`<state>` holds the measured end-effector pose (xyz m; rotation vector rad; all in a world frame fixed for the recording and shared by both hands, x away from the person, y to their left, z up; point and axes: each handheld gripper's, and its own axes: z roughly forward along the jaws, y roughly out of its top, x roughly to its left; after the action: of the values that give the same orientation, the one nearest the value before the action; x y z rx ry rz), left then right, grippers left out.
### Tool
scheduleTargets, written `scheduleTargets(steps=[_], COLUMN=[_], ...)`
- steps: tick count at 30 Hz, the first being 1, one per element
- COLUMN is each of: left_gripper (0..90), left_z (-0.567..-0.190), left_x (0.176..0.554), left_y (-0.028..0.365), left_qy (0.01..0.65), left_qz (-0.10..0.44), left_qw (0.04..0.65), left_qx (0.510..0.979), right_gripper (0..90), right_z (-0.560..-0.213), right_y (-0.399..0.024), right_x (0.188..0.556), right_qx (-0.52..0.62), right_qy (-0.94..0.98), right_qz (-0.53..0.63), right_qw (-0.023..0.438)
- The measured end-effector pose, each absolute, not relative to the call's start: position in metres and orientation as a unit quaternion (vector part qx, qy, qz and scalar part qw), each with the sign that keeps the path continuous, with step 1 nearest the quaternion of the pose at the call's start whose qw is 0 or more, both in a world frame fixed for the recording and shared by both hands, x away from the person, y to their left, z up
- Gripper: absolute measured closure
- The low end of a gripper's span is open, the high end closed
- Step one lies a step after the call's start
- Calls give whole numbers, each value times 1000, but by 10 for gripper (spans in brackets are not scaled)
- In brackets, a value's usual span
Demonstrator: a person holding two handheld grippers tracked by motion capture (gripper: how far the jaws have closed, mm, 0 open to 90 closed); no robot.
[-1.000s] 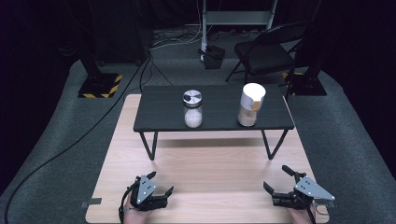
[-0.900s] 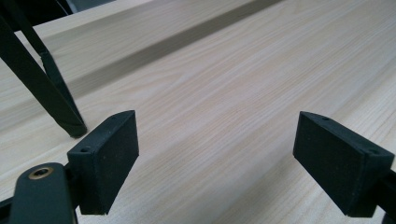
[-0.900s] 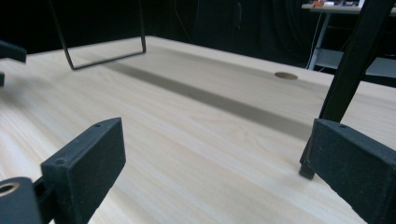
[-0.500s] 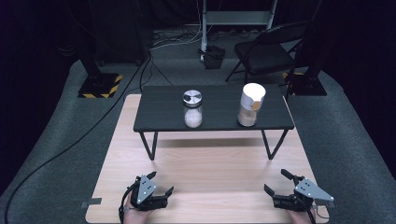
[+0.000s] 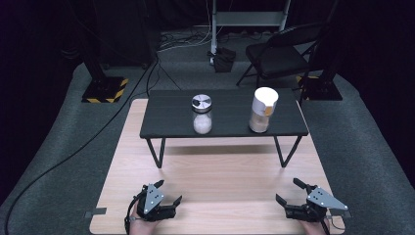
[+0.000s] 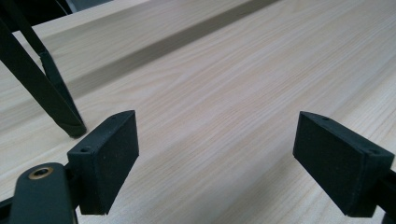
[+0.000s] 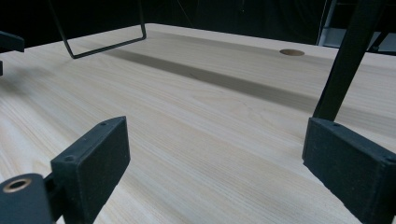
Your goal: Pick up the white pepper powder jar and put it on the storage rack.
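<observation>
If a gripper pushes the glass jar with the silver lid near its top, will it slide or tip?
The glass jar would probably slide: its white filling sits low and its base looks broad. Its glass may be slippery and breakable, so it is probably safer to grip its body.

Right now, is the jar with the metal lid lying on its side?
No, the jar with the metal lid stands upright on the black table.

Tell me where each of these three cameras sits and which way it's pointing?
High view: above the person's side, looking forward and down on the black bench with two jars; both hands show.
Left gripper view: rides the left gripper, looking across the wooden table; own jaws show.
Right gripper view: rides the right gripper; own jaws show.
Shared: table, bench legs.
</observation>
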<state>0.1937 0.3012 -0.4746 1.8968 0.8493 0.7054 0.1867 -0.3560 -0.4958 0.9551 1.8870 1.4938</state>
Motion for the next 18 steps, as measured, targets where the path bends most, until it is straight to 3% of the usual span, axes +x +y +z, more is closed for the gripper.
scheduleTargets(steps=[18], left_gripper=[140], left_z=[-474], left_x=[194], left_y=[301], left_qy=[343], left_qz=[286], left_qw=[455], left_qx=[770], right_gripper=[53], right_z=[-498], right_y=[-357], right_x=[188], right_qx=[356], right_qy=[698], right_qz=[560], right_qw=[269])
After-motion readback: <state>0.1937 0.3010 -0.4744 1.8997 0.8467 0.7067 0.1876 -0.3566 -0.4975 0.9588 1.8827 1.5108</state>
